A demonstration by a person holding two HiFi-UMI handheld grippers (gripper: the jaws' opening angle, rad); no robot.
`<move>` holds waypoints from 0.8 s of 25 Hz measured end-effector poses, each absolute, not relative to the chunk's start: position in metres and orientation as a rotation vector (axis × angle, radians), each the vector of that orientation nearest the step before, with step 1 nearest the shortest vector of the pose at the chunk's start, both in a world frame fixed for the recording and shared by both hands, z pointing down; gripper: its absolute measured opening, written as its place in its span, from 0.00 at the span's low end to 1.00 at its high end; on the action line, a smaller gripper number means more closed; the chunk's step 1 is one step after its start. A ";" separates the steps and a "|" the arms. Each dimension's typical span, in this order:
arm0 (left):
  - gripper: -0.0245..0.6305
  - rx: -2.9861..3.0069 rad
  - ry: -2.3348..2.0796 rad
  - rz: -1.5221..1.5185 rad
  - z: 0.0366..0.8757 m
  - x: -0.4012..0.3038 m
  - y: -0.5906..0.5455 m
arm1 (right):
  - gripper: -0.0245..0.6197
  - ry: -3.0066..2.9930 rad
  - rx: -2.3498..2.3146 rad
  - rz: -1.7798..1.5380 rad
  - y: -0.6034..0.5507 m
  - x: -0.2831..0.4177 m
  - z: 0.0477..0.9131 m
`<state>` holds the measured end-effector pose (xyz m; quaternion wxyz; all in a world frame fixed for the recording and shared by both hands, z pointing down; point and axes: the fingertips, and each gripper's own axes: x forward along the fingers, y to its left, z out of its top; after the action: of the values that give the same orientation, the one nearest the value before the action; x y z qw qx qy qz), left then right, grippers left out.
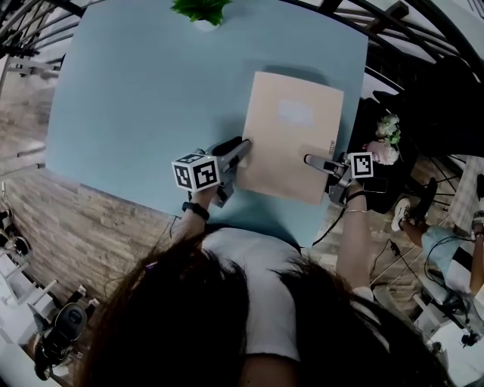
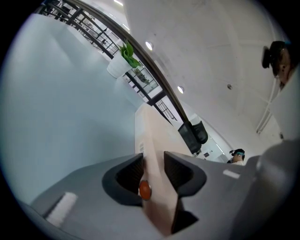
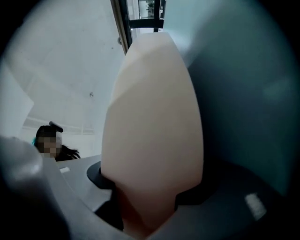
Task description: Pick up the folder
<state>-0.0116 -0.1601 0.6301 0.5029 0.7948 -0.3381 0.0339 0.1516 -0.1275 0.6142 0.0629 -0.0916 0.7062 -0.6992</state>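
Note:
A pale peach folder (image 1: 291, 143) with a faint label patch is held flat over the light blue table (image 1: 128, 98), and a thin shadow runs along its far edge. My left gripper (image 1: 243, 148) is shut on its left edge. In the left gripper view the folder (image 2: 147, 133) runs edge-on between the dark pads of that gripper (image 2: 153, 164). My right gripper (image 1: 310, 160) is shut on the near right part of the folder. In the right gripper view the folder (image 3: 154, 112) bulges wide and fills the space between the pads of that gripper (image 3: 150, 187).
A potted green plant (image 1: 200, 10) stands at the table's far edge. Pink and white flowers (image 1: 386, 140) sit just off the table's right side. A seated person (image 1: 446, 249) and cables are at the right, with brick floor on the left.

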 end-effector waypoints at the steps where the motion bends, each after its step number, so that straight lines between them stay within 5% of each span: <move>1: 0.33 1.920 -0.816 0.081 0.630 -0.011 -0.160 | 0.52 2.138 -0.283 -2.108 -0.127 0.153 0.615; 20: 0.33 1.956 -0.882 0.090 0.612 -0.018 -0.161 | 0.50 2.205 -0.386 -2.044 -0.118 0.147 0.608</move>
<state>-0.0176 -0.1608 0.6118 0.4768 0.8006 -0.3611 0.0366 0.1467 -0.1183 0.6084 0.0550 -0.1270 0.7263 -0.6733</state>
